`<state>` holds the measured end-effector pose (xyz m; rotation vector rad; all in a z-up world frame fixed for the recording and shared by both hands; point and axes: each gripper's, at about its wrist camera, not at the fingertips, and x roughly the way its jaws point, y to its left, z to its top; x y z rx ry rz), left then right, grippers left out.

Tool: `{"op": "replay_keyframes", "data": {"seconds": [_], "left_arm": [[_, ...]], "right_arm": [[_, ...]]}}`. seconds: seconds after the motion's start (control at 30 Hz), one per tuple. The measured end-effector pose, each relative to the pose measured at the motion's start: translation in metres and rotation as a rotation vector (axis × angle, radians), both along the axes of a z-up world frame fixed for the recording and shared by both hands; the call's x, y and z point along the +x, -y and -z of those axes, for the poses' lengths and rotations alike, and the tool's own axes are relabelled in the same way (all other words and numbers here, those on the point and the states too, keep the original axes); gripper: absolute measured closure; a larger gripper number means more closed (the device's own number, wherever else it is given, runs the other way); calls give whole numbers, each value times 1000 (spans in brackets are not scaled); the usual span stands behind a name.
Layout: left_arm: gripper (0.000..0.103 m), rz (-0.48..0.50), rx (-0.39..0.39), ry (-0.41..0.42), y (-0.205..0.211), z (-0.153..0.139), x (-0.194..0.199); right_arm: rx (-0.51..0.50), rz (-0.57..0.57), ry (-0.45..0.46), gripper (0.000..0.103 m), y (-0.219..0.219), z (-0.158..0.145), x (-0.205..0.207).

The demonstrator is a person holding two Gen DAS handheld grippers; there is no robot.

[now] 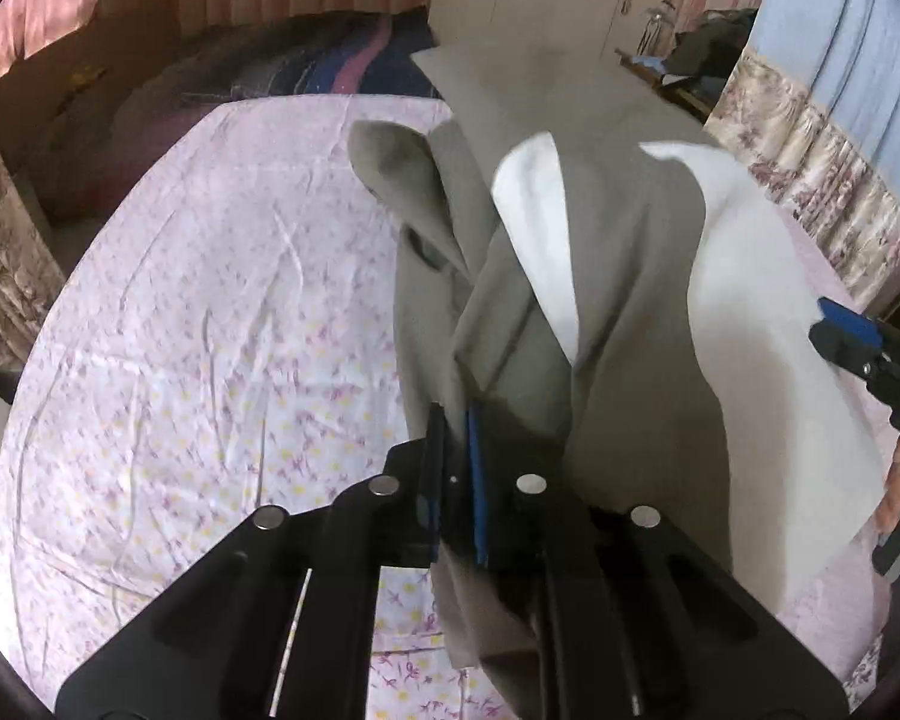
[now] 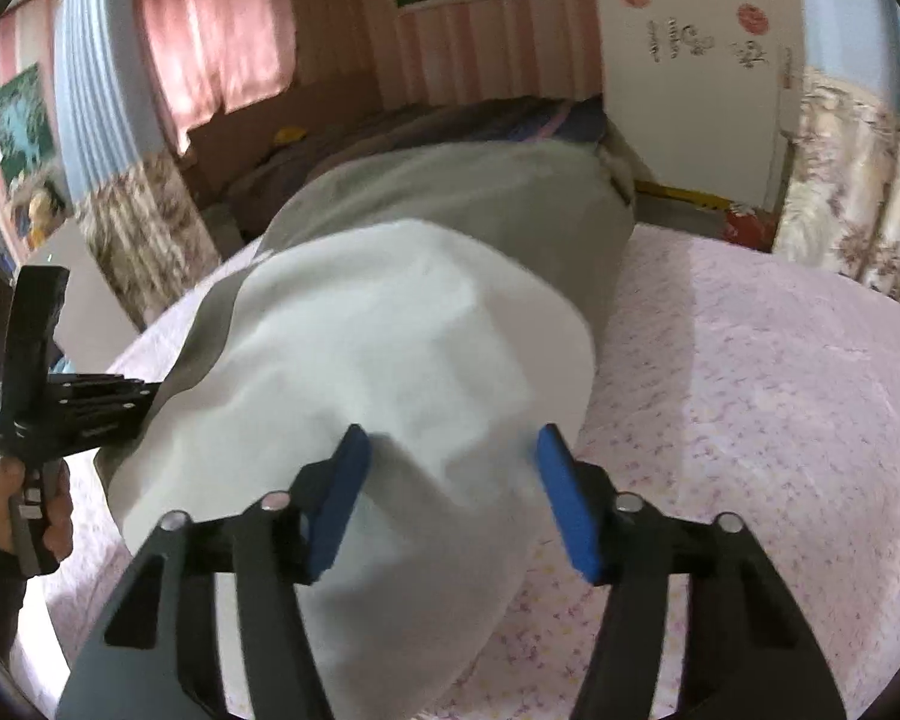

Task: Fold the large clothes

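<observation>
Fingers [image 1: 474,468] of our left gripper [image 1: 453,420] pinch the soft coat [image 1: 630,312]; right gripper [image 2: 450,441] gapes astride its limp hem, our next hold.

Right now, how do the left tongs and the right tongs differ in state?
The left tongs are shut on the grey coat; the right tongs stand apart. The left pinch a grey edge; the right straddle its white lining without pressing. Both point down over the floral bedsheet.

Left gripper [image 1: 455,420] clamped on grey coat [image 1: 630,312] fold, white lining [image 1: 768,324] exposed, over floral bedsheet [image 1: 210,330]; right gripper [image 1: 834,330] at lining's edge.
</observation>
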<state>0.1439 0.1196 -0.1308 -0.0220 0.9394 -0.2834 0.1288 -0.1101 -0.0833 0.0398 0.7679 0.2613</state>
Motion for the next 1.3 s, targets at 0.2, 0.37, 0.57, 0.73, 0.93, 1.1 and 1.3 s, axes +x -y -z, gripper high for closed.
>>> {"op": "replay_keyframes", "data": {"seconds": [0.2,0.37,0.57,0.73,0.93,1.1,1.3], "left_arm": [[85,-3,39,59,7,-25,-3],[21,-37,72,110,8,-42,-11],[3,-6,-23,136,8,-68,-25],[3,41,-43,117,23,-61,-29],[3,63,-167,205,14,-86,-56],[3,121,32,261,49,-83,-62],[3,137,30,117,42,-26,-22]], "right_arm": [[-27,2,-18,46,2,7,7],[28,39,-16,26,23,-7,-2],[42,78,1,23,39,-13,-15],[73,92,4,22,41,-6,-22],[79,113,2,22,48,-2,-32],[25,190,47,22,47,-9,-33],[-80,185,80,21,34,-9,-39]]}}
